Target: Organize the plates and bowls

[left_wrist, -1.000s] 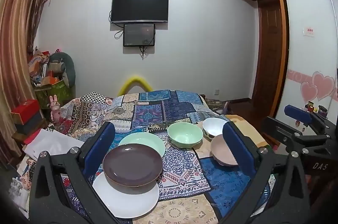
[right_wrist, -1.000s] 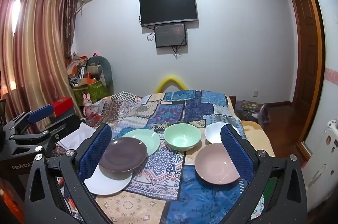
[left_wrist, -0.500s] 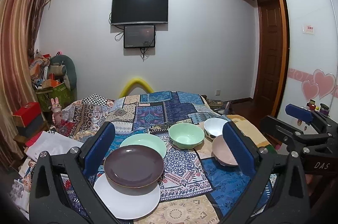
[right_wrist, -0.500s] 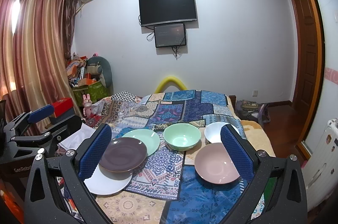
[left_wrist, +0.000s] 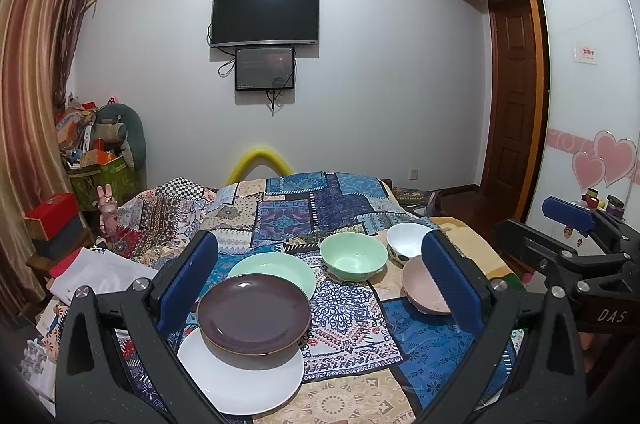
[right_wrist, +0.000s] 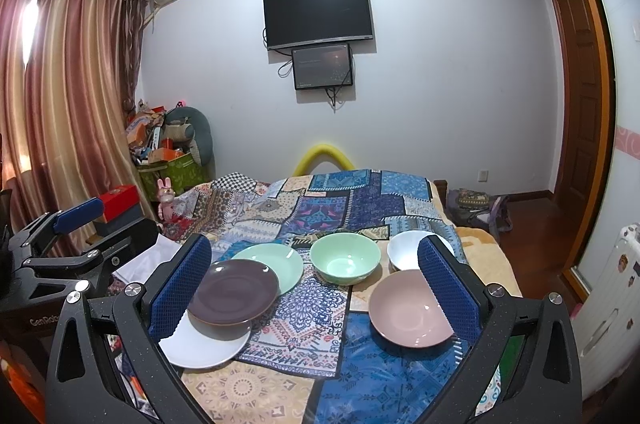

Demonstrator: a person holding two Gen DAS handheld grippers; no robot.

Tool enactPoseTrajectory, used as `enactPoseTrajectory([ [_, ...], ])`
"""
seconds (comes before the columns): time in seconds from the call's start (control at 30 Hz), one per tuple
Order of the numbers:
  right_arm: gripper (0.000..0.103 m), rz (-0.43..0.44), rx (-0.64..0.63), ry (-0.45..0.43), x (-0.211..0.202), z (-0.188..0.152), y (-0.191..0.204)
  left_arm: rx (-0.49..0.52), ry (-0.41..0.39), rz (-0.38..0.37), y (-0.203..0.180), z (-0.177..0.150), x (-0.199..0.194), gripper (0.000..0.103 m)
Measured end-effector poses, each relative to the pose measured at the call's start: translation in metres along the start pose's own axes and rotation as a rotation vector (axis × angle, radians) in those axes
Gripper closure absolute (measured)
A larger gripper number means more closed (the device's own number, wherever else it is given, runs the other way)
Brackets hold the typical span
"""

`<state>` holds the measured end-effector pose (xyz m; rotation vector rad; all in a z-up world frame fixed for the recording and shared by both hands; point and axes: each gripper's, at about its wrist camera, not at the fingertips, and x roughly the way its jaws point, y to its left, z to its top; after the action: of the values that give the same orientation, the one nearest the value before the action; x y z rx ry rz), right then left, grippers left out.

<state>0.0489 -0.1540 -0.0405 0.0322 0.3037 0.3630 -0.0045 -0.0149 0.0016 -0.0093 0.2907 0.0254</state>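
Purple glazed round plate (left_wrist: pixel 253 312) already sits on the white round plate (left_wrist: pixel 240 380) ahead of the left gripper (left_wrist: pixel 320 280), while both it and the right gripper (right_wrist: pixel 314 284) gape empty, green plate (right_wrist: pixel 276 264) and three bowls unstacked beyond.

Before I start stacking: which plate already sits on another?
The dark purple plate; it rests on the white plate. The green plate lies behind.

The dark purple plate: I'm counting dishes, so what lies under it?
The dark purple plate sits on a flat white plate and overlaps the pale green plate's rim. Anything beneath its middle is hidden.
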Motion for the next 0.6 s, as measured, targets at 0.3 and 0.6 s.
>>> enactPoseTrajectory([
  [0.3, 0.0, 0.003, 0.002, 0.0, -0.0007, 0.0005, -0.0003, 0.002, 0.0, -0.005, -0.0016, -0.0019, 0.0012, 0.0],
  [0.6, 0.0, 0.005, 0.003, -0.001, -0.0017, 0.0004, -0.0002, -0.007, 0.005, -0.01, 0.0011, -0.0027, 0.0009, 0.0],
])
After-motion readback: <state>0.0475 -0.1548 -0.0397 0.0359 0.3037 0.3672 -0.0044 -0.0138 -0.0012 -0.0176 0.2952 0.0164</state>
